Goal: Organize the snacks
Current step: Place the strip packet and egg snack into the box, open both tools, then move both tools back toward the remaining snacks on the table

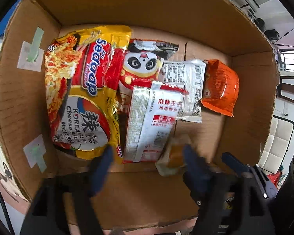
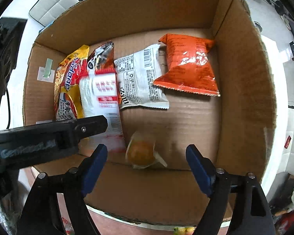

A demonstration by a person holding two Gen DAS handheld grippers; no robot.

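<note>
Lying below the spread right hand-held gripper [image 2: 147, 152], jelly cup [image 2: 142, 153]

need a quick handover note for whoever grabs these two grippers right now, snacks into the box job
Left gripper: open, empty, pointing down into the cardboard box.
Right gripper: open, empty, above the small orange jelly cup, which lies loose on the box floor.
In the box: yellow noodle pack, panda packet, red-and-white packet, white packet, orange bag.
Done: these six are in.
Left: other snacks lie outside the box, but they are hardly visible; check there.
</note>
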